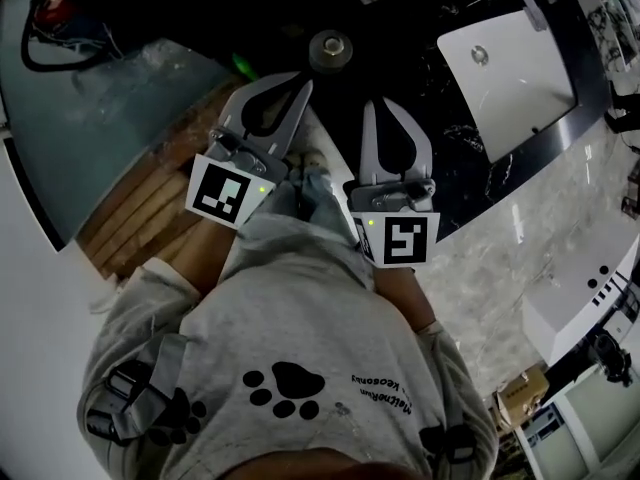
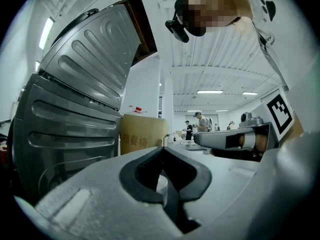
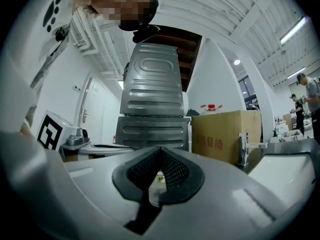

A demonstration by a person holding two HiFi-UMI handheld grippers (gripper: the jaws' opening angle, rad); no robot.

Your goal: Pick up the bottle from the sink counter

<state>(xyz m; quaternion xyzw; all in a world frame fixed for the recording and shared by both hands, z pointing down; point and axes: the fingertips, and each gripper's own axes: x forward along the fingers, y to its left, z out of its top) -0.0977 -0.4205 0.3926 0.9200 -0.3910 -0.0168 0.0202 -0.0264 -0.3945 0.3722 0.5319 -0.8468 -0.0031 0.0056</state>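
Observation:
The bottle (image 1: 330, 48) stands on the black sink counter (image 1: 420, 78), seen from above as a round grey top. In the right gripper view it shows as a small pale bottle (image 3: 158, 183) with a gold cap, seen through the oval gap in the jaws. My left gripper (image 1: 298, 86) and right gripper (image 1: 380, 106) are held close to the person's body and point toward the counter. Both are short of the bottle, shut and holding nothing. In the left gripper view the shut jaws fill the lower frame, with a pale patch showing through their gap.
A white sink basin (image 1: 505, 68) sits in the counter to the right, with a faucet (image 3: 245, 146) beside it. A cardboard box (image 3: 225, 134) and a grey metal machine (image 3: 152, 104) stand behind. Wooden slats (image 1: 140, 208) lie at the left, pale marble floor (image 1: 520, 238) at the right.

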